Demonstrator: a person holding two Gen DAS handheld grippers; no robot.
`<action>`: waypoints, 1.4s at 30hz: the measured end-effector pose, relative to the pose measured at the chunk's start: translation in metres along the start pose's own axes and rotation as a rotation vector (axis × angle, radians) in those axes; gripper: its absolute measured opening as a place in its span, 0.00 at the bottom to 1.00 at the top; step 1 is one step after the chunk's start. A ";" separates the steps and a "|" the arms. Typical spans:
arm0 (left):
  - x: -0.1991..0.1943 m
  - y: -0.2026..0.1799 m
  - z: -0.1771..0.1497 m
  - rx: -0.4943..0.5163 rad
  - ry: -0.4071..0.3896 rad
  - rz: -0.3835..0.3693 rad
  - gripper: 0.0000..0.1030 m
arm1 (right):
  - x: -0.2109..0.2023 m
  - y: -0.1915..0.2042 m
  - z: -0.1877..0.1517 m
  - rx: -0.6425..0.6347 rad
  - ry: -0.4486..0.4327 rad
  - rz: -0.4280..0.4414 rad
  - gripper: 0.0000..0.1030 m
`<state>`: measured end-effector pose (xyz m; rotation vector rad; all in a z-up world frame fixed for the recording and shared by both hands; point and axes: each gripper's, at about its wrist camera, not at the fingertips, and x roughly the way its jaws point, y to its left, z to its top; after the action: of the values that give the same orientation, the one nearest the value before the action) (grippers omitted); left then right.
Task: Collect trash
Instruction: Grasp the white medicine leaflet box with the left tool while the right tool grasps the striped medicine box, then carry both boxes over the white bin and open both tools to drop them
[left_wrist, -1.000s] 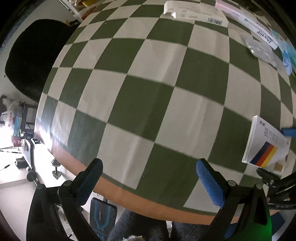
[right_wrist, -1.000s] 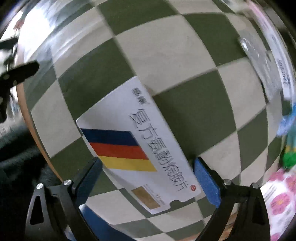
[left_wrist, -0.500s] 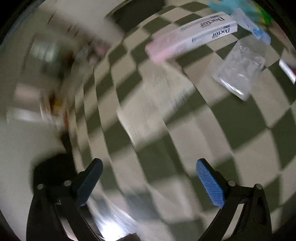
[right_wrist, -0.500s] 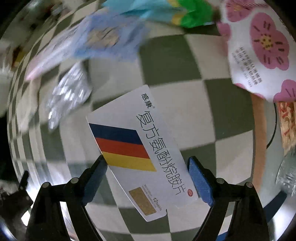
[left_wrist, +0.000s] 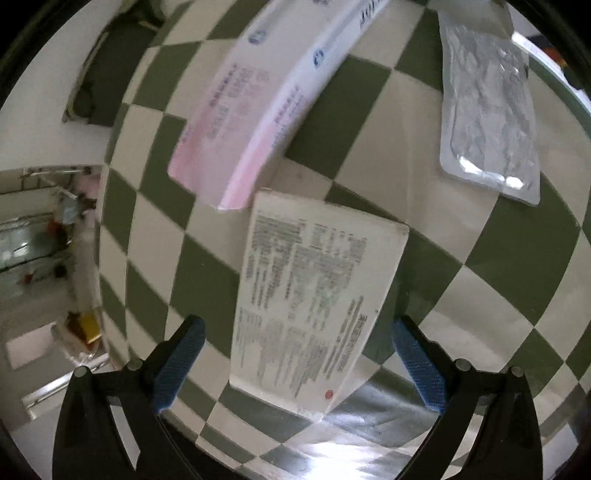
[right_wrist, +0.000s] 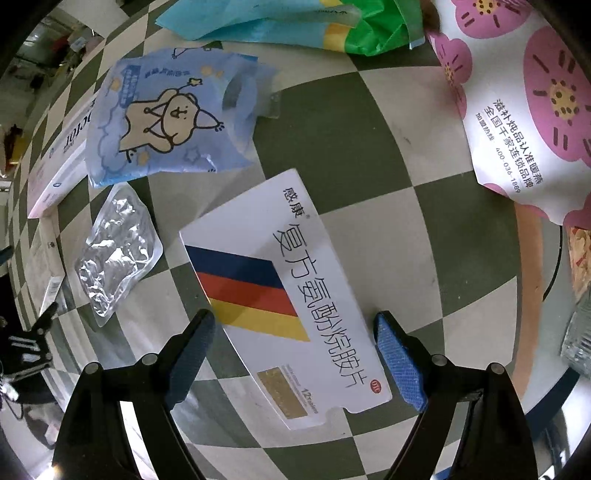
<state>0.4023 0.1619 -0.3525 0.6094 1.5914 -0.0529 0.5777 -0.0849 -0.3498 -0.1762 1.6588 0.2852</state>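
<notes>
My right gripper (right_wrist: 293, 354) points straight down at the tabletop (right_wrist: 369, 122) with its jaws wide around the striped medicine box (right_wrist: 284, 295), the left pad at the box's edge and the right pad just clear, so nothing is gripped yet. To take it well I judge I should square the jaws across the box's short width and close slowly (thin card buckles easily). My left gripper (left_wrist: 295, 365) is likewise wide open, straddling the printed white box (left_wrist: 314, 306) without pressing it; I should centre it before closing. Beyond the striped box lie the clear crumpled packet (right_wrist: 114, 251), the blue bear pouch (right_wrist: 166, 118), then the teal and green wrapper (right_wrist: 295, 18) and the flowered paper bag (right_wrist: 524, 103). Past my left jaws sit the long pink carton (left_wrist: 266, 92) and that same clear packet (left_wrist: 491, 103). Compared with a second ago, both views have rolled about a quarter turn; then the left saw only bare checks, and now the printed white box lies between its pads.
</notes>
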 end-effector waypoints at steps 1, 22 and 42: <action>0.000 0.002 0.003 0.000 0.004 -0.027 1.00 | -0.001 -0.002 0.003 -0.005 0.002 0.001 0.86; -0.046 -0.091 -0.067 -1.096 0.106 -0.579 0.74 | 0.004 -0.012 -0.056 -0.096 0.038 0.055 0.62; -0.071 -0.216 -0.048 -1.140 0.089 -0.426 0.75 | 0.020 0.044 -0.164 -0.455 -0.015 -0.114 0.73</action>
<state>0.2699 -0.0283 -0.3490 -0.6167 1.5221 0.5381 0.4067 -0.0886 -0.3517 -0.6060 1.5418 0.5730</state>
